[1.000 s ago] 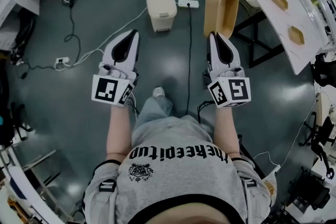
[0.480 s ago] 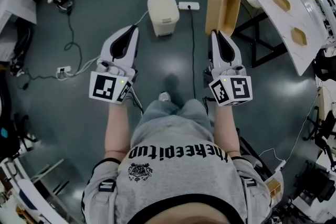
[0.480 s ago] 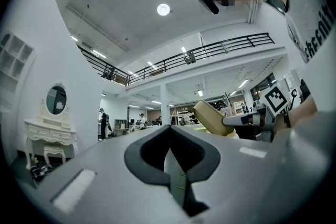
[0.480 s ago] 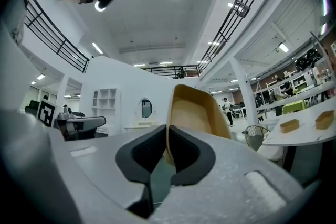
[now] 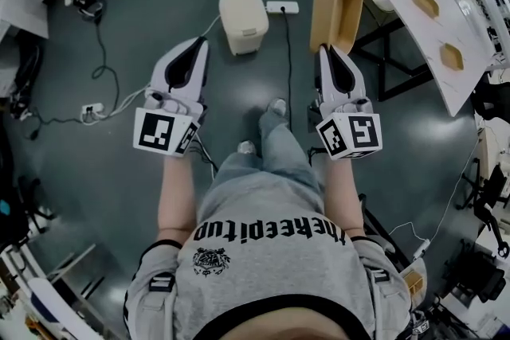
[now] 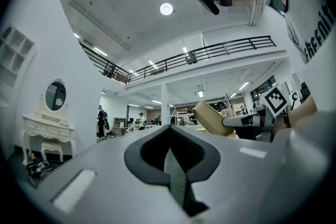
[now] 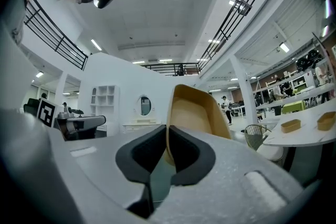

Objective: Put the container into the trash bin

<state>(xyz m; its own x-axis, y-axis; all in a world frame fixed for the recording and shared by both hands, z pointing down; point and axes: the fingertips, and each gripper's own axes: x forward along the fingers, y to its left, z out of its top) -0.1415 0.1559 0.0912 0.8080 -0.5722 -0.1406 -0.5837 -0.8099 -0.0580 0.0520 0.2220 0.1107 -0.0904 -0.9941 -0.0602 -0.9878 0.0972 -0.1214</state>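
Grip: right gripper (image 5: 325, 52) clamped on side wall of tan moulded-pulp container (image 5: 339, 8), held on edge, beside cream lidded trash bin (image 5: 243, 18). Left gripper (image 5: 202, 48) clenched, empty. Judged light, thin, crushable; wall hold suffices.

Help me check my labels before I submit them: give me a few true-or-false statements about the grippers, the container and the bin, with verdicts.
1. The right gripper is shut on the container. True.
2. The container lies inside the trash bin. False: it is held up in the air, and the bin stands on the floor ahead with its lid down.
3. The left gripper grips a second container. False: its jaws are together on nothing.
4. Two similar tan containers lie on the white table at the person's right. True.
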